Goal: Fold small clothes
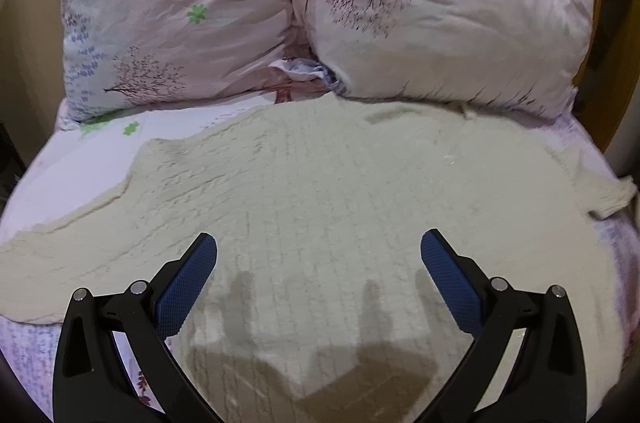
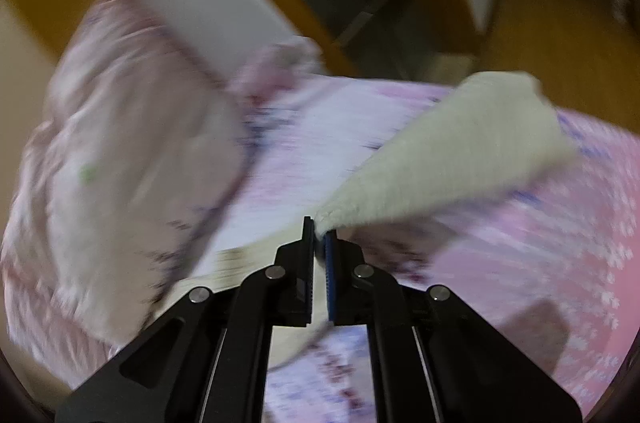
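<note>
A cream knitted sweater [image 1: 320,183] lies spread flat across the bed, with a sleeve out to the left and another at the right edge [image 1: 600,199]. My left gripper [image 1: 319,245] is open and empty, held just above the sweater's lower middle. My right gripper [image 2: 319,231] is shut on the cream sweater sleeve [image 2: 452,151], which stretches up and to the right from the fingertips, lifted off the sheet. The right wrist view is blurred by motion.
Two pale pink pillows with tree and flower prints [image 1: 180,3] [image 1: 448,7] stand at the head of the bed. The pink printed sheet [image 2: 540,263] covers the mattress. A yellow-brown bed frame [image 2: 320,39] and wooden floor [image 2: 560,35] lie beyond the bed edge.
</note>
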